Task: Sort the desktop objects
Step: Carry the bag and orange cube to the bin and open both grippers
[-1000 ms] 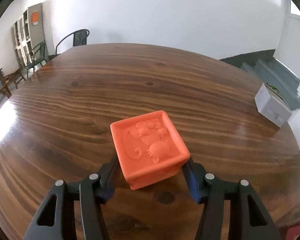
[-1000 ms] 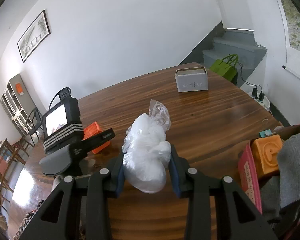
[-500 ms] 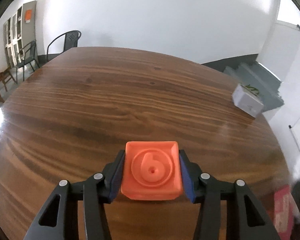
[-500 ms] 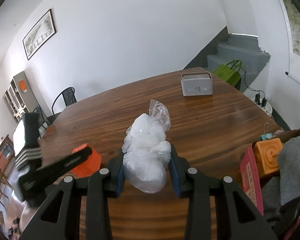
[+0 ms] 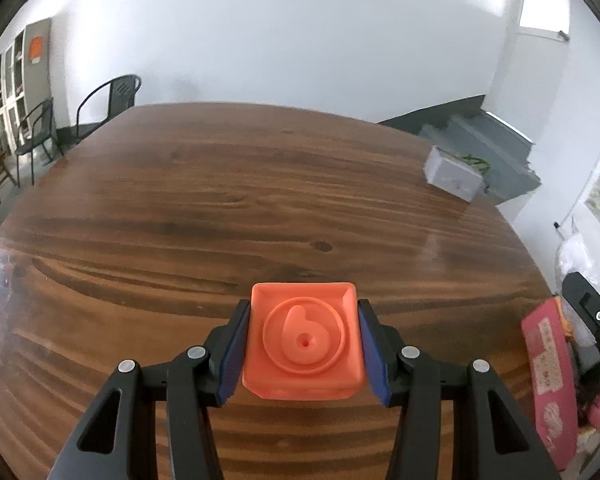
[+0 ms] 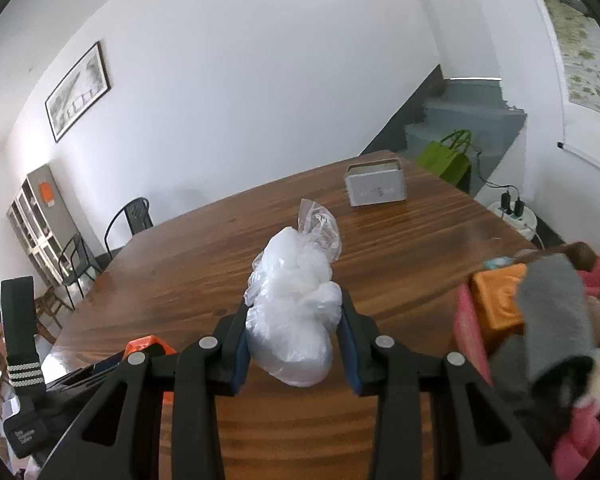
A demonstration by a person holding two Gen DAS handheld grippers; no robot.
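My left gripper (image 5: 303,344) is shut on an orange toy cube (image 5: 305,340) with a raised figure 6 on its facing side, held above the wooden table (image 5: 220,208). My right gripper (image 6: 294,340) is shut on a crumpled clear plastic bag (image 6: 296,304), also above the table. In the right wrist view a corner of the orange cube (image 6: 146,344) shows at lower left behind my right gripper's frame. A pink box (image 6: 470,332) at the right holds an orange block (image 6: 498,300), a grey cloth (image 6: 552,312) and soft pink items.
A grey box (image 6: 376,188) stands at the table's far side; it also shows in the left wrist view (image 5: 452,178). The pink box (image 5: 548,380) lies at the table's right edge. Chairs (image 5: 108,100) and a shelf stand beyond the table. A green bag (image 6: 448,160) sits by the stairs.
The orange cube turned in my left gripper's view from an animal-relief face to the 6 face. The left gripper swung right and nearer the right gripper. The right gripper kept hold of the bag.
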